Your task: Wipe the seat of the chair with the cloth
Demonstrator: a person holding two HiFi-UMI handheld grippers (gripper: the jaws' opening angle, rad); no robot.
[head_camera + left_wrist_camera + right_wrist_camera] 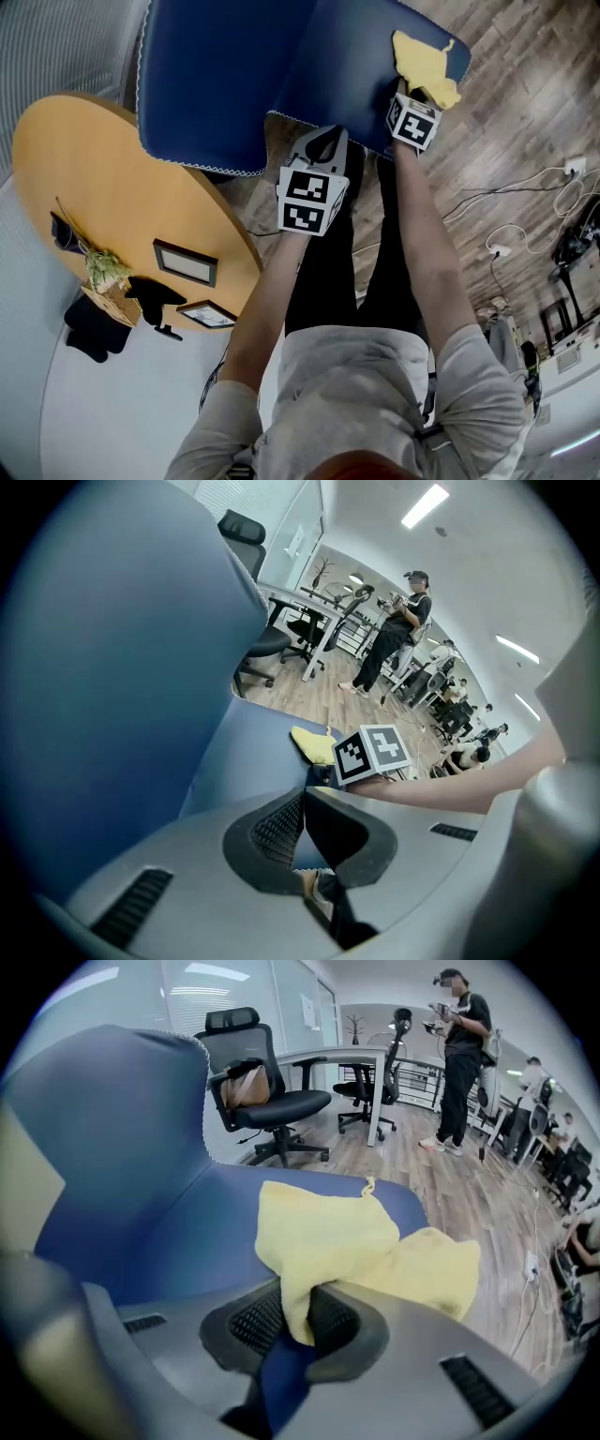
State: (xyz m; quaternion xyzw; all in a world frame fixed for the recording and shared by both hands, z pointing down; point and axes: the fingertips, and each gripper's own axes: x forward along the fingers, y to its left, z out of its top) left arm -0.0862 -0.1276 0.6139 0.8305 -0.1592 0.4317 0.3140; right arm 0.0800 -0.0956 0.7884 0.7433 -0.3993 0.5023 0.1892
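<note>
- Reaching forward with both arms nearly straight, the right stretched farther out than the left.
- Clamping a yellow cloth in the right gripper, jaws narrow on a bunched fold, the rest lying on the blue seat near its edge, away from the backrest.
- Holding the left gripper at the seat's near edge, jaws closed tip to tip, nothing made out between them.
- Losing both hands behind the marker cubes in the head view.
- Leaving the print in two small frames on the round wooden table too small to read.
</note>
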